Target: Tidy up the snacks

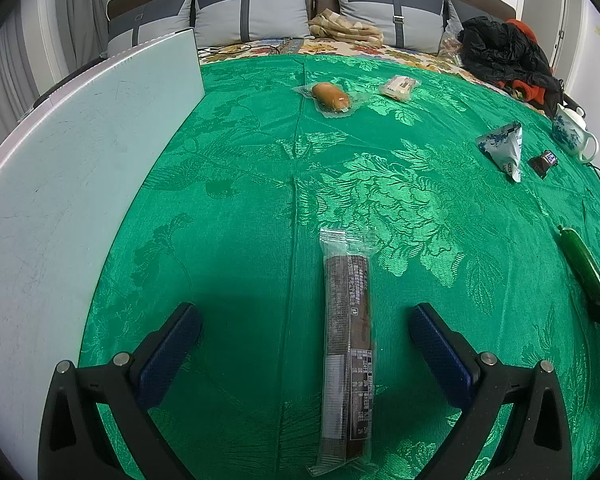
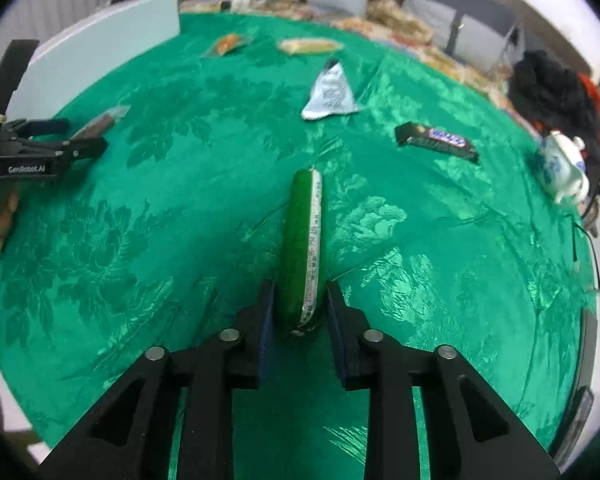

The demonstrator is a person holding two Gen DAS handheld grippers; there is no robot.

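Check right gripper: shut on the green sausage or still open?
Shut on it. The right gripper has both pads pressed against the sides of the green sausage stick, gripping its near end.

Even indoor light, sheen on green cloth [image 1: 380,184]; shadow under left gripper [image 1: 304,320]; right view motion-blurred; fisheye-warped edges.

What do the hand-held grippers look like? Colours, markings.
Both match: the left hand-held gripper and the right hand-held gripper have matte black angular frames with triangular cutouts, silver round pins and blue textured pads. The right wrist view shows white "GenRobot.AI" lettering on the left one's side.
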